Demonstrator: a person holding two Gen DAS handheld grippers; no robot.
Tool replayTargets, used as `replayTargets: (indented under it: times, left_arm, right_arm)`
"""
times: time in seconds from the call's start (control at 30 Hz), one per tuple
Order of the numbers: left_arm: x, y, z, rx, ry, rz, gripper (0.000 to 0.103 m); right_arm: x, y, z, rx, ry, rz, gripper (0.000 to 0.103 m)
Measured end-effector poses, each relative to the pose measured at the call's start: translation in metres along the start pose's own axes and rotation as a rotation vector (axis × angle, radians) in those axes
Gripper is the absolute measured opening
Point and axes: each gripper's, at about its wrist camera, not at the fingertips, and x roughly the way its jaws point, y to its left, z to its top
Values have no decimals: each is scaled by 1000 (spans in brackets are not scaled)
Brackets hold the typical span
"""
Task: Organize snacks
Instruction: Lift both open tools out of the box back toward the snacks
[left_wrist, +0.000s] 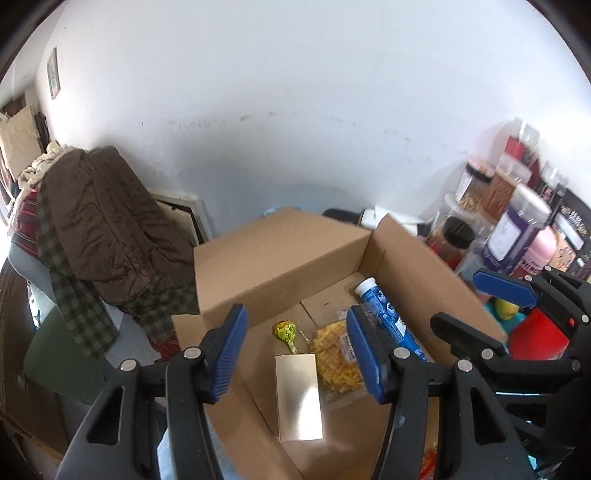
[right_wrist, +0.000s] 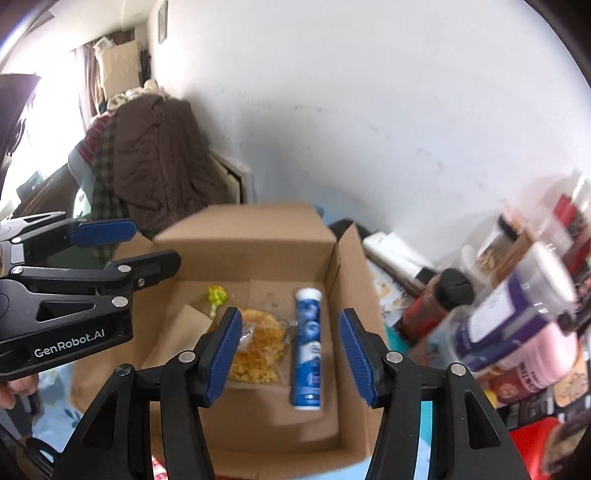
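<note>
Inside the cardboard box (left_wrist: 280, 258), four items are being counted as already stowed:
- blue tube (right_wrist: 308, 343), white cap, lying flat along the right-hand wall;
- clear bag of yellow snacks (right_wrist: 258, 347), just left of the tube, touching or nearly so;
- lollipop in green-yellow wrap (left_wrist: 285, 331), beyond the bag, twd the back wall;
- plain gold/beige carton (left_wrist: 298, 397), lying flat at the near end, beside the bag; hidden in the right wrist view.

Approx. half the box floor is being left bare.

Outside the box, to its right: jars and tubs (right_wrist: 517, 321) (purple-label tub, pink tub, dark-lidded jar, others blurred) are being left crowded tog. on the surface, not yet packed. Whether all are meant for the box cannot be told.

Tongs:
- left gripper (left_wrist: 295, 350): being held over the box's near end, jaws spread wide, nothing between the pads.
- right gripper (right_wrist: 290, 354): being held over the tube and bag, jaws likewise wide apart, nothing gripped.

Judgement: task is being rated as partly done; four items in, the bulk of the containers still out. Next pick prob. from the right-hand cluster.

Bkgd: clothes heap (left_wrist: 107, 236) against the wall.
</note>
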Motion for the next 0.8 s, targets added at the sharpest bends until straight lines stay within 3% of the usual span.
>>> replayTargets:
  times: [0.5, 0.8]
  left_arm:
    - [-126, -4, -15, 4, -199, 1, 56]
    - [-175, -18, -40, 30, -246, -41, 56]
  right_arm:
    - [-118, 20, -6, 13, -186, -31, 55]
    - [-170, 29, -32, 20, -236, -64, 56]
